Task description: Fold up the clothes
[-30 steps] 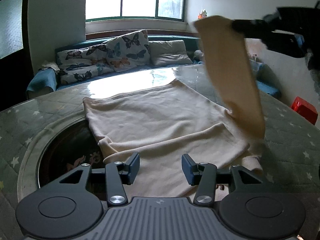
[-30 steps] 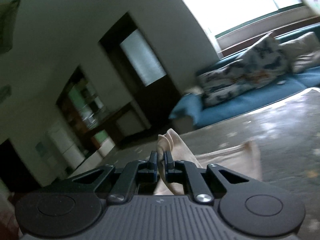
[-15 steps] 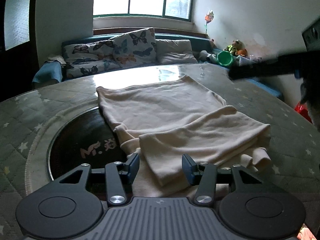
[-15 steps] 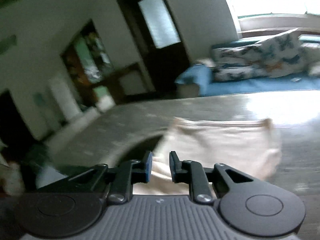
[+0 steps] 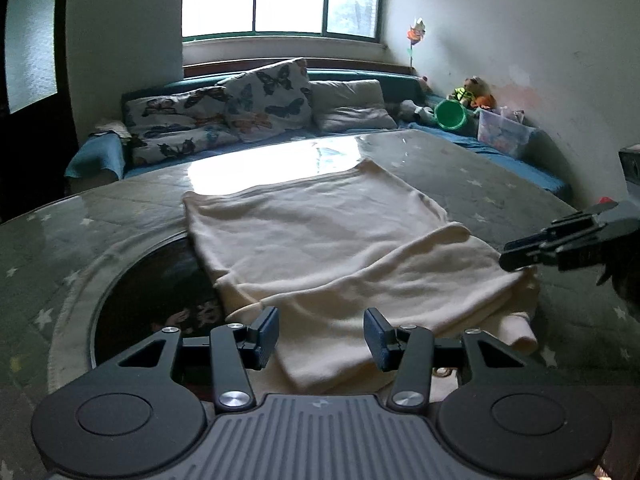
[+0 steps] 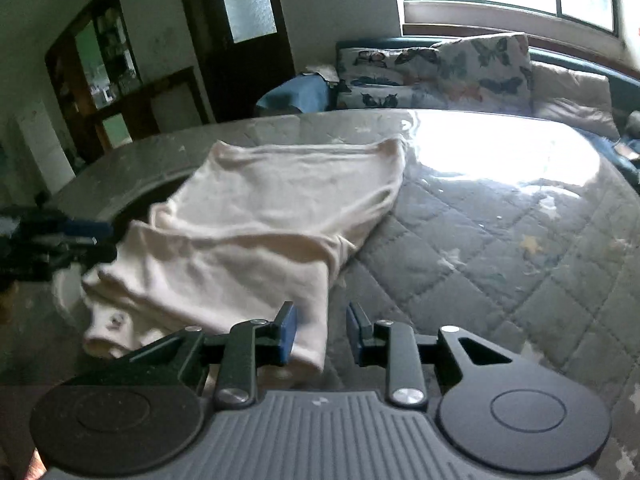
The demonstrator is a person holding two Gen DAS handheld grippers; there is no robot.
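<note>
A cream garment (image 5: 320,248) lies flat on the round table, with one flap folded over its near part (image 5: 400,292). It also shows in the right wrist view (image 6: 256,240). My left gripper (image 5: 320,336) is open and empty, low over the garment's near edge. My right gripper (image 6: 322,330) is open and empty, just off the garment's folded corner; it shows at the right of the left wrist view (image 5: 516,254). The left gripper shows at the left of the right wrist view (image 6: 76,240).
The table has a quilted star-pattern cover under glass (image 5: 520,200) and a dark round inset (image 5: 152,292). Behind it stands a blue sofa with butterfly cushions (image 5: 248,108), toys and a green bucket (image 5: 450,114). A dark door (image 6: 240,20) and cabinet stand to the left.
My right gripper lifted a flap of the garment, laid it over the near part, opened and let go, then drew back to the side. My left gripper stayed open.
</note>
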